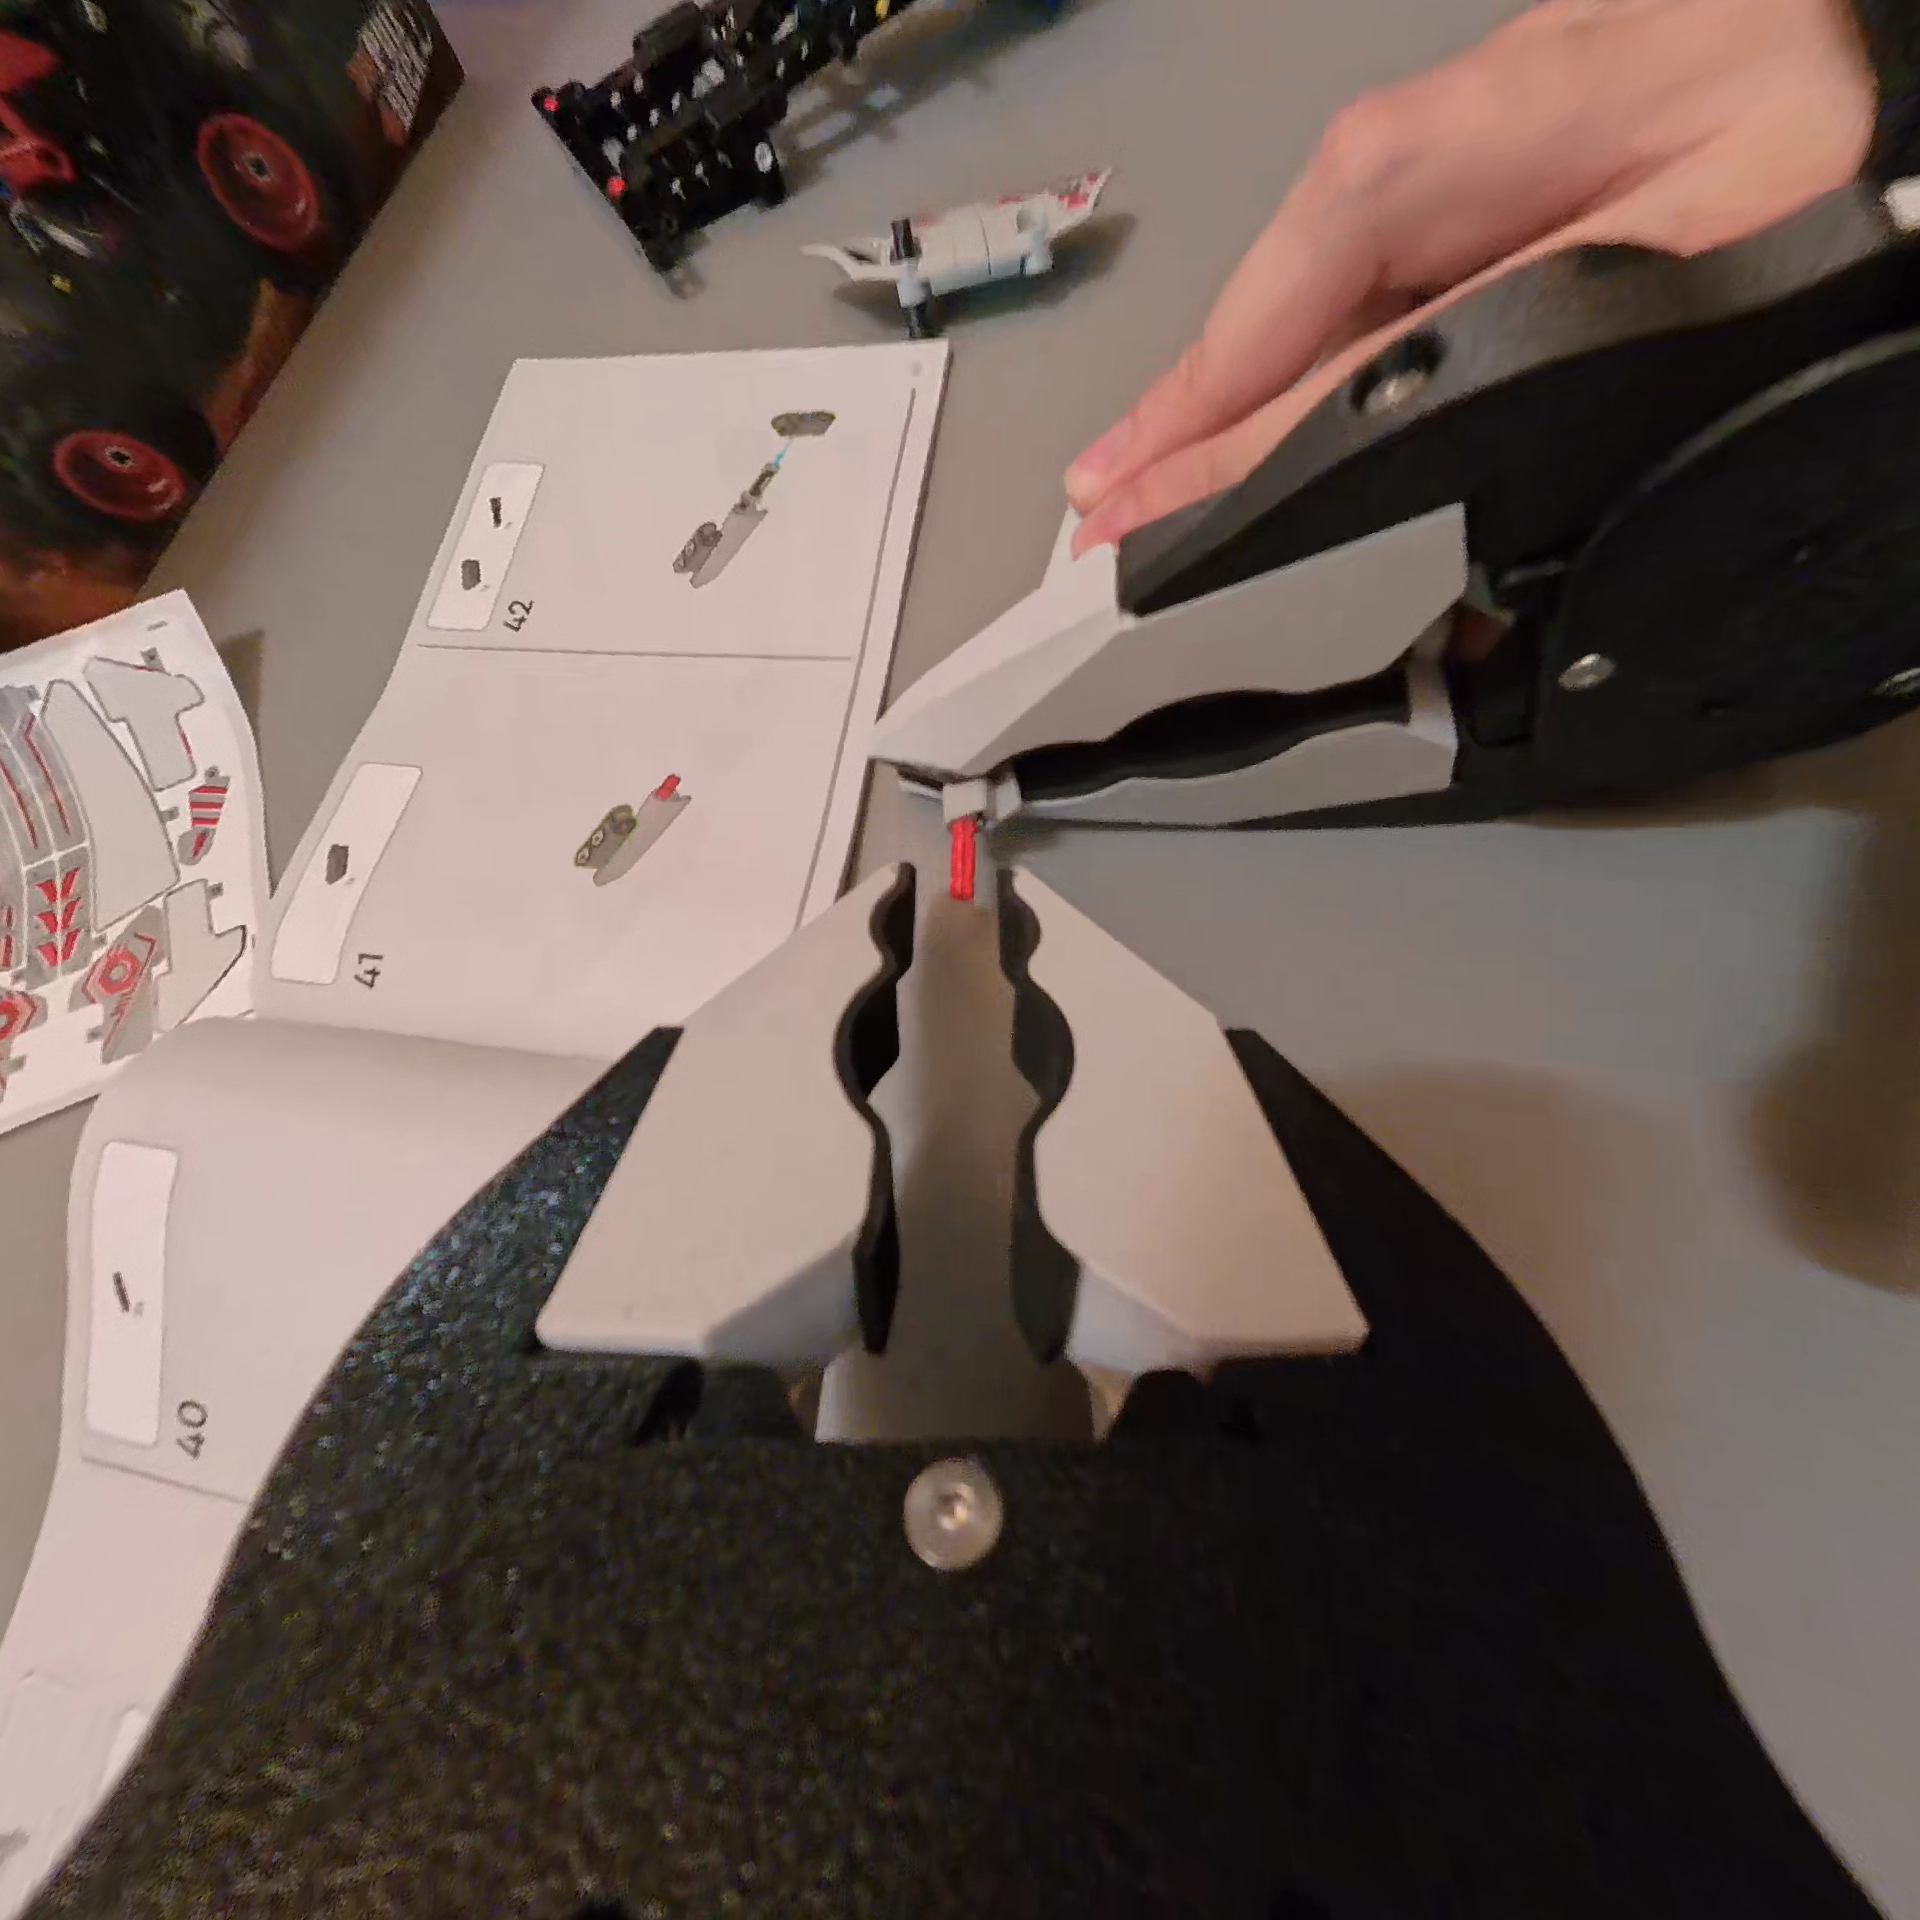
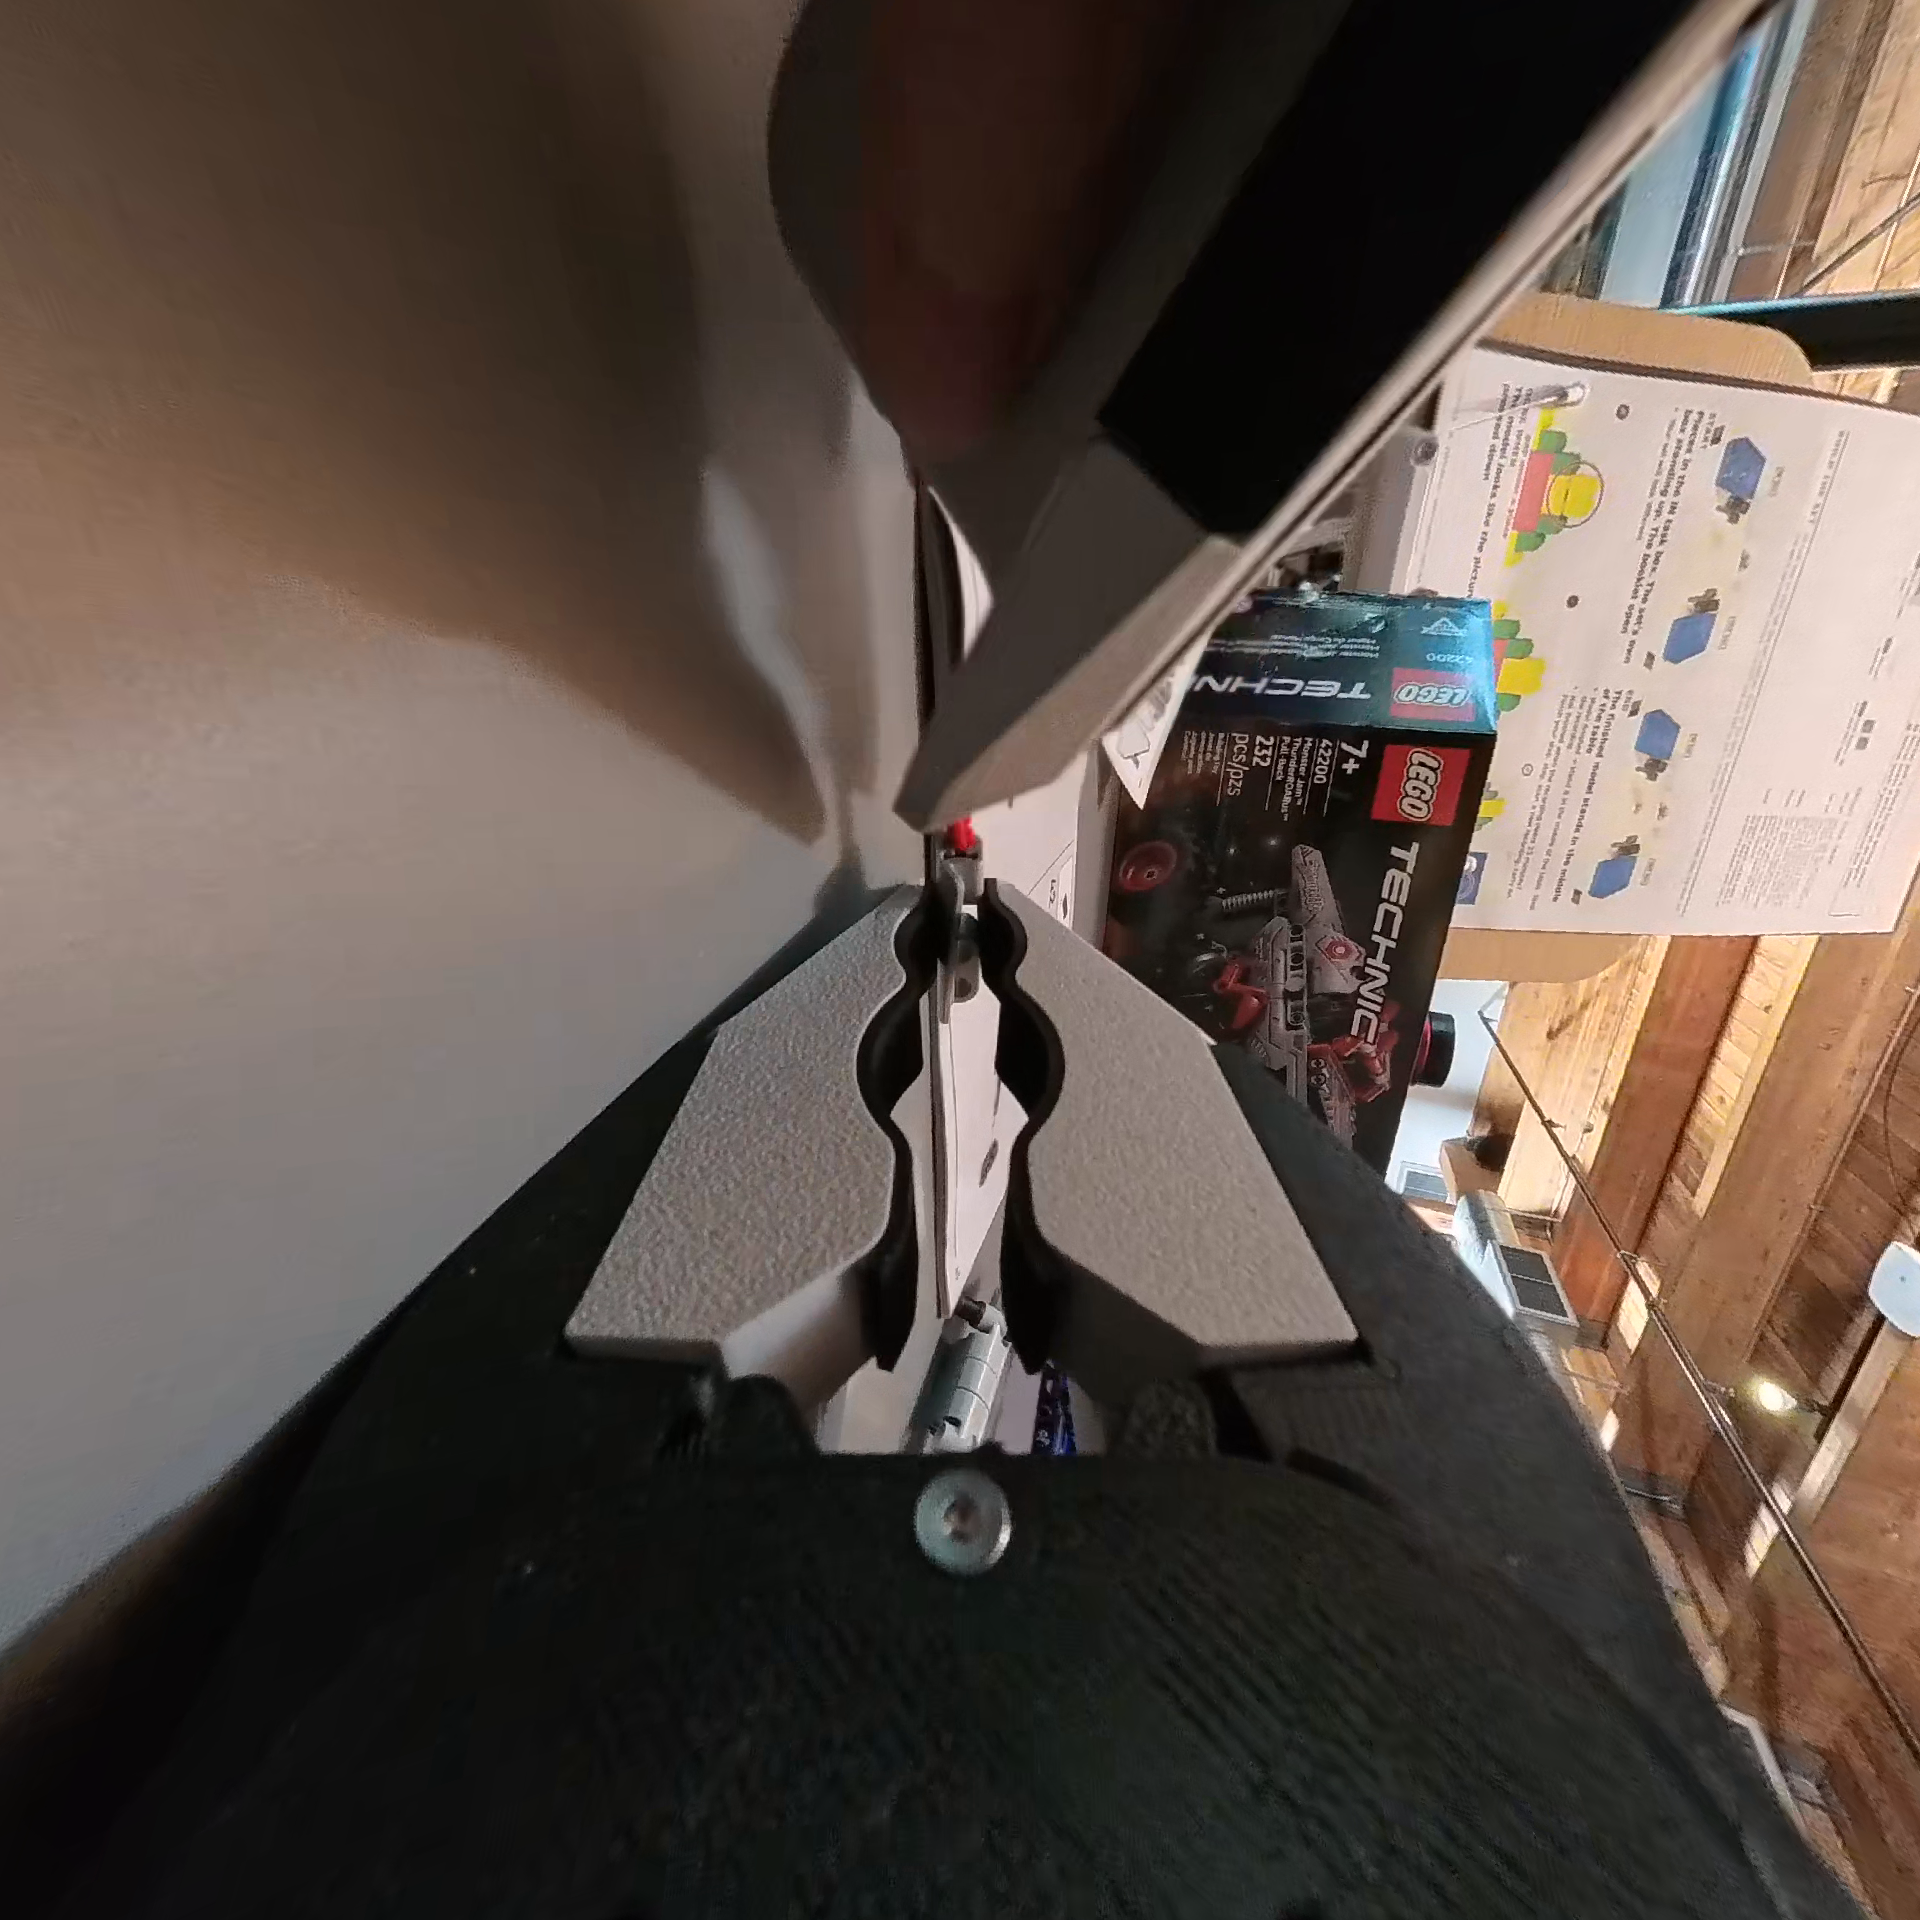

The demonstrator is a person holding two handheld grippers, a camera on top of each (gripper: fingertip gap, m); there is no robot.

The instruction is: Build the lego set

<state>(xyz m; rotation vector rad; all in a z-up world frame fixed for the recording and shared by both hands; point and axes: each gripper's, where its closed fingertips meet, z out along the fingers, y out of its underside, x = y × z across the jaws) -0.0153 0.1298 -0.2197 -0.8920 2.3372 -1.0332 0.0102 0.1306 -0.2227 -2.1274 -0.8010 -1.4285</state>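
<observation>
My right gripper (image 1: 940, 781) comes in from the right and is shut on a small grey lego piece (image 1: 972, 800). A short red pin (image 1: 964, 857) sticks out of that piece. My left gripper (image 1: 956, 883) is open, its two fingertips on either side of the red pin's end with a gap on both sides. In the right wrist view my right gripper (image 2: 958, 899) pinches the grey piece (image 2: 954, 925), the red pin (image 2: 964, 831) shows just beyond it, and a finger of the left gripper (image 2: 1039, 675) reaches down to the pin.
An open instruction booklet (image 1: 665, 644) lies on the grey table (image 1: 1351, 1039), with a sticker sheet (image 1: 104, 831) at the left. The set's box (image 1: 156, 260) stands at the far left. A black chassis assembly (image 1: 675, 114) and a white sub-assembly (image 1: 966, 244) lie behind. A hand (image 1: 1455, 260) holds the right gripper. Left and right tips are no more than a few centimetres apart.
</observation>
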